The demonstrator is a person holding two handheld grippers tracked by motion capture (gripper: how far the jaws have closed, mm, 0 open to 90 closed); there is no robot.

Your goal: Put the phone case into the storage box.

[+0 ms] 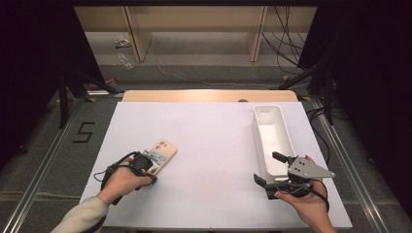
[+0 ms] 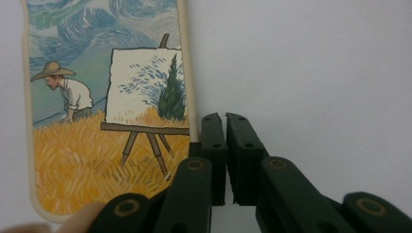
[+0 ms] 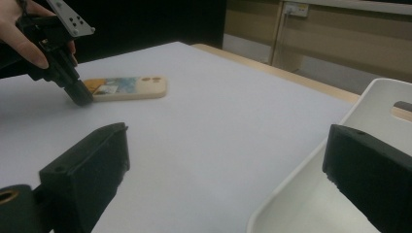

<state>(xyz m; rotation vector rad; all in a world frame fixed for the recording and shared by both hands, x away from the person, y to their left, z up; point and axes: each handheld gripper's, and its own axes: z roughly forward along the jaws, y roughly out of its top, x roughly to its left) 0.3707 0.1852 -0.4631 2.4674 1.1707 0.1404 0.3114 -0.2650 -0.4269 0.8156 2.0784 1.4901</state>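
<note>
The phone case (image 1: 161, 154) lies flat on the white table (image 1: 214, 145), at its left part. The left gripper (image 2: 225, 116) stands just beside the case edge, jaws almost closed, holding nothing. The right gripper (image 1: 270, 169) is wide open and empty, at the near end of the white bin (image 1: 271, 138)

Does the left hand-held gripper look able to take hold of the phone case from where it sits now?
Probably yes, after opening. The left hand-held gripper sits beside the phone case edge on the table, its jaws nearly together with nothing between them and nothing in the way.
</note>
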